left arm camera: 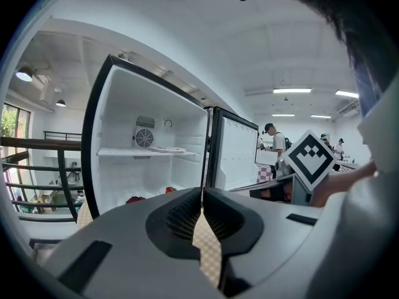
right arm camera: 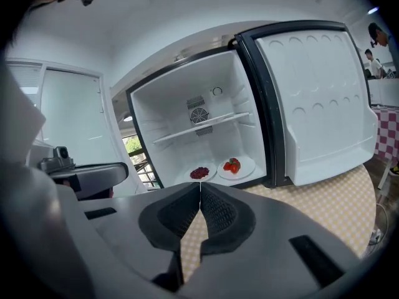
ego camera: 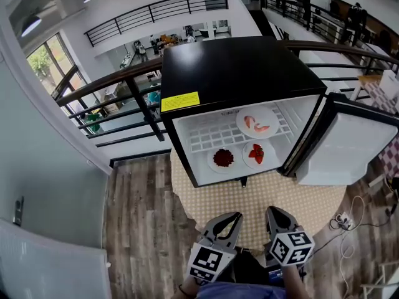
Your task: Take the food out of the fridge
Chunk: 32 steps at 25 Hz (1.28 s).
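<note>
Wooden flooring (ego camera: 140, 223) surrounds a fridge (ego camera: 237, 67) with illegible yellow label (ego camera: 180, 101).

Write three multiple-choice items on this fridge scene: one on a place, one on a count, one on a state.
1. Where is the plate of pink food?
A. on the upper wire shelf
B. on the fridge floor
C. on the rug

2. How many plates are in the fridge?
A. two
B. three
C. five

3. How is the fridge door?
A. shut
B. swung open
C. missing

Answers:
1 A, it rests on the shelf above the other food.
2 B, one on the shelf, two below it.
3 B, it hangs open at the right, showing the inside.
</note>
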Each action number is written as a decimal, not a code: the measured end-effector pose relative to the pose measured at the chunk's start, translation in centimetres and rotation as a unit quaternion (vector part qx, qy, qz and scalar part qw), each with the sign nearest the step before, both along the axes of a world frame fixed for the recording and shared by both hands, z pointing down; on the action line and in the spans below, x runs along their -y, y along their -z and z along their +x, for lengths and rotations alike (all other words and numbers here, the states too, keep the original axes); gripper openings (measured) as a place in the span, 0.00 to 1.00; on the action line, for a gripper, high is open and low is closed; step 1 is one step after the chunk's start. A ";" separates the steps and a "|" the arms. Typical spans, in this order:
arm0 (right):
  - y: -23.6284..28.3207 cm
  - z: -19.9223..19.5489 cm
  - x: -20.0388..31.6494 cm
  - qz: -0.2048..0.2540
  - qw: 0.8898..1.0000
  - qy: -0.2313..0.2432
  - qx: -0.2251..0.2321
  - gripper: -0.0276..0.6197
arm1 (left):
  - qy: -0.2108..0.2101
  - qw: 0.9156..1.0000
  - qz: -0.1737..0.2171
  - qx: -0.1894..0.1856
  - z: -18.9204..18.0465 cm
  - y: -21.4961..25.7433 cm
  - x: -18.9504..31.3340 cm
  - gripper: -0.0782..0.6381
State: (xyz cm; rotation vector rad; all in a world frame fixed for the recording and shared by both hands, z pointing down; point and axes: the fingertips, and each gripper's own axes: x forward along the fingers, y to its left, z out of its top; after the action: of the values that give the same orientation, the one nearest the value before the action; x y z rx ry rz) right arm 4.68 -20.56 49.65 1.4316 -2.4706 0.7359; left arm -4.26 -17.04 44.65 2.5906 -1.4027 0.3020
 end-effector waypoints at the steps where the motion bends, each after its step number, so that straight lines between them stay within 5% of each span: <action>1: -0.3 0.4 0.9 -0.005 1.000 0.002 0.003 0.07 | 0.002 1.000 -0.004 0.000 0.4 -0.3 0.7 0.13; 13: -4.6 2.3 8.0 -0.059 0.997 0.033 0.033 0.07 | 0.038 0.998 -0.019 0.044 2.7 -2.6 6.0 0.13; 32: -9.9 1.0 14.6 -0.150 0.984 -0.041 0.082 0.07 | -0.068 0.994 -0.069 0.039 3.3 -8.4 11.1 0.13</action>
State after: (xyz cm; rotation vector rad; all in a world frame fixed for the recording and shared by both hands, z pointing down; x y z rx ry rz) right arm 5.72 -35.17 59.53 1.4147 -2.2961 1.2297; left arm -0.92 -28.14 53.05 2.5894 -1.1840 0.5067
